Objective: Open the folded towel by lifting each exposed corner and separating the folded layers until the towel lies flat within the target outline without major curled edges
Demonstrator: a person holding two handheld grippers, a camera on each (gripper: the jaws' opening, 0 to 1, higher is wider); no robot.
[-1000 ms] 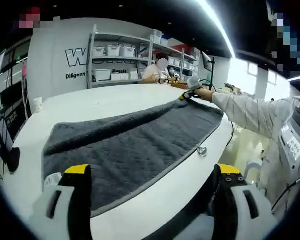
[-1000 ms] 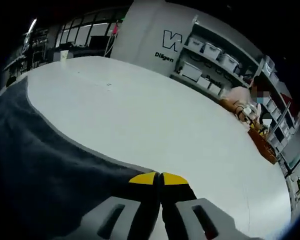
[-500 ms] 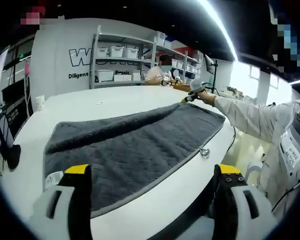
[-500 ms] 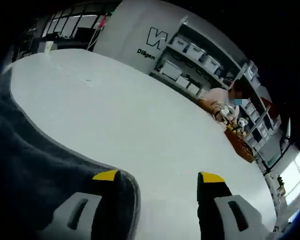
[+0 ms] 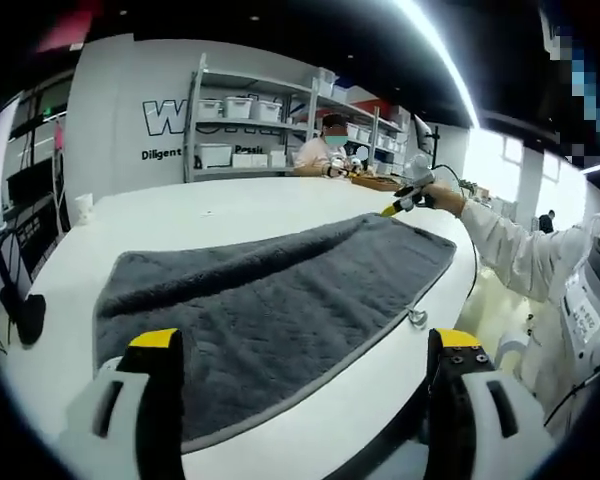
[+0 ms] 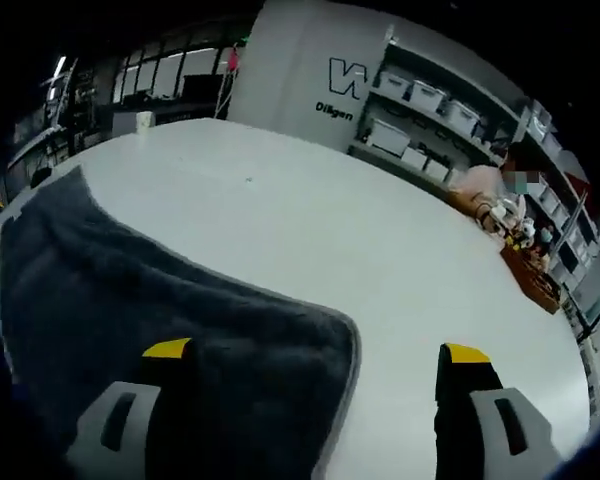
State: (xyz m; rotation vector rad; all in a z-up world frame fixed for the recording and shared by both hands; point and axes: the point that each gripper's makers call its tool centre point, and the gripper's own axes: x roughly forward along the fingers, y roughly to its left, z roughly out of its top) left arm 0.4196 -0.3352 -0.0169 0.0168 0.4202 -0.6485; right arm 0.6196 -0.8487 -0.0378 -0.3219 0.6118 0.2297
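Presently, left tool (image 5: pixel 300 350): jaws spread wide, nothing between them, poised over the near edge of the towel (image 5: pixel 280 300) and not touching it. Right tool (image 6: pixel 318 355): jaws likewise wide apart and holding nothing, set above the towel's rounded far corner (image 6: pixel 335 335); in the left gripper view this same tool (image 5: pixel 408 198) appears at the far end of the cloth, held by a hand on a light sleeve (image 5: pixel 515 255), clear of the fabric.

Towel: dark grey, quilted pile with a paler bound edge, spread open on the white worktop (image 5: pixel 230 205). It runs lengthwise from the left tool to the right tool, one long side close along the worktop's near rim. Surface mostly flat; a soft ridge runs along the far long side (slight rumpling, no tight curl visible). No outline can be made out on the worktop.

Small metal fitting (image 5: pixel 417 318): on the worktop rim, just beside the towel's near edge.

Surroundings: shelving with white bins (image 5: pixel 240 120) against a lettered wall; a seated person (image 5: pixel 325 150) at the shelving's end; a white cup (image 5: pixel 82 208) at the worktop's far left.
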